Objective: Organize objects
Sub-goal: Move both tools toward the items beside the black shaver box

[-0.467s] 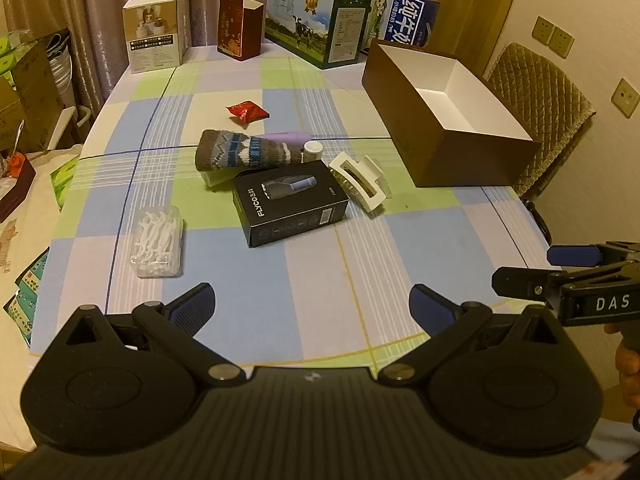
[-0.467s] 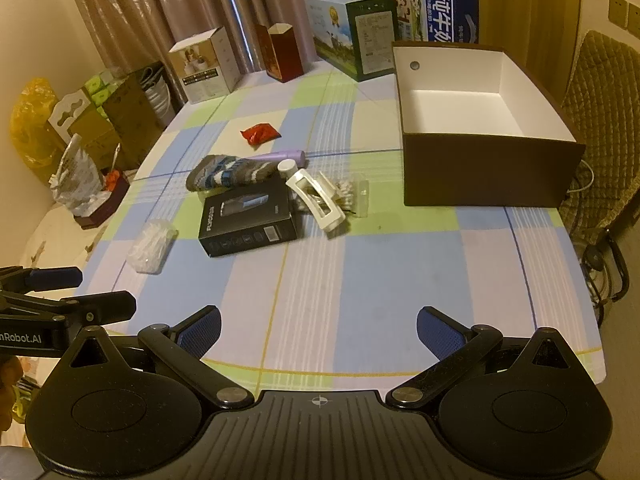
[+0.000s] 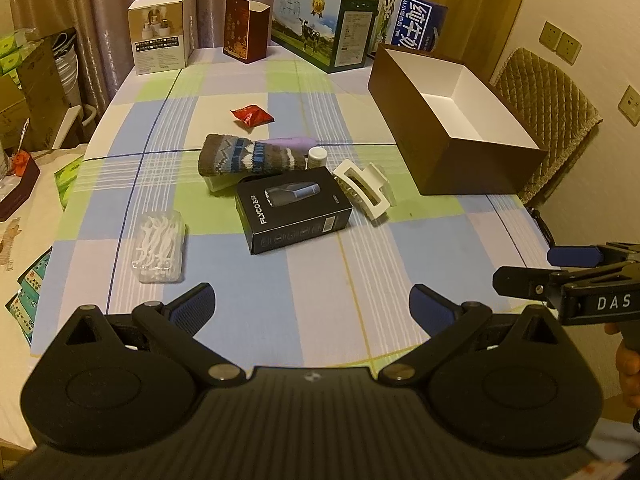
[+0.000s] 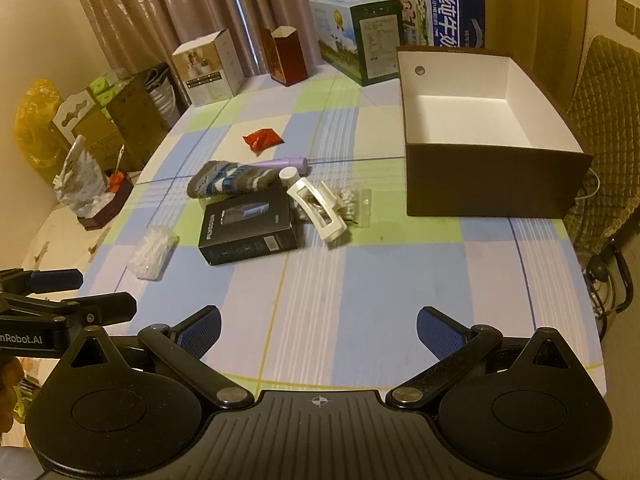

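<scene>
Warm, yellowish indoor light fills the room. Brownish curtains (image 3: 100,8) hang closed along the far side, behind the counter (image 3: 320,280) with its pastel checked cloth. To the right stands a quilted chair (image 3: 548,120) against a cream wall bearing wall sockets (image 3: 560,42) (two side by side). Cardboard boxes (image 4: 132,120) and a yellow bag (image 4: 36,120) crowd the left side.

The shaver box (image 3: 293,209) lies mid-table (image 3: 320,300), sock (image 3: 251,157) behind it, hair clip (image 3: 362,189) right, floss picks (image 3: 160,246) left. The open box (image 3: 452,140) stands far right, apparently holding nothing.
</scene>
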Tool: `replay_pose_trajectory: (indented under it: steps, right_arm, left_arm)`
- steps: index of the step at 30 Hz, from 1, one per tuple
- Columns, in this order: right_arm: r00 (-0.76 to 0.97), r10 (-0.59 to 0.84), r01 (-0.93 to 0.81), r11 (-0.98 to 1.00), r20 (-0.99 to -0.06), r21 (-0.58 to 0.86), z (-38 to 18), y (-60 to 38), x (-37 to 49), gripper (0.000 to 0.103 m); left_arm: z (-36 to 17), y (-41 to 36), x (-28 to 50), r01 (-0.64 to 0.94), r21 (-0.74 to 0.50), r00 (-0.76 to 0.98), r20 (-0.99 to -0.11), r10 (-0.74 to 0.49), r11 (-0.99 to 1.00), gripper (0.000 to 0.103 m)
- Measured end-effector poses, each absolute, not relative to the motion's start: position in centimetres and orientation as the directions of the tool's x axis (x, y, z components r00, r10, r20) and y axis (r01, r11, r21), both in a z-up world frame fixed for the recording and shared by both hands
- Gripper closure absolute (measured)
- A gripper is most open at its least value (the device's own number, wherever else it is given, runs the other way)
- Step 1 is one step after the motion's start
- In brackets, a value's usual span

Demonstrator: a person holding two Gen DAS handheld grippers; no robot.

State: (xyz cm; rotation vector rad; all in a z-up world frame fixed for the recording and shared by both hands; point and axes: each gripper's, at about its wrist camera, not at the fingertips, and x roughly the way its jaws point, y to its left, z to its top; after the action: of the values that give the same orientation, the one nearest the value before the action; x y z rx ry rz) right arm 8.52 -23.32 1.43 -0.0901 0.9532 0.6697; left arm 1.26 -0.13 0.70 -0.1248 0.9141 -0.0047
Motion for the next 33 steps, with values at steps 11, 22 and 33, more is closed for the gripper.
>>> replay_pose_trajectory:
  steps: [11, 22, 33]
  right_arm:
    - [0.381, 0.504, -0.586, 0.78, -0.775, 0.219, 1.3, -22.7, 9.7, 0.002]
    - [0.364, 0.512, -0.6, 0.768, -0.778, 0.225, 0.6, -21.4, 11.2, 0.002]
    - [0.385, 0.53, -0.602, 0.765, -0.756, 0.23, -0.6, -20.8, 14.4, 0.002]
  left_arm:
    - [0.8, 0.0, 2.0, -0.073, -0.11, 0.613, -0.789, -0.042, 0.991, 0.001]
    - [0.5, 0.8, 2.6, -0.107, -0.099, 0.603, -0.798, -0.014, 0.989, 0.001]
    - [-0.1, 3.5, 3.7, -0.192, -0.072, 0.592, -0.804, 0.058, 0.979, 0.001]
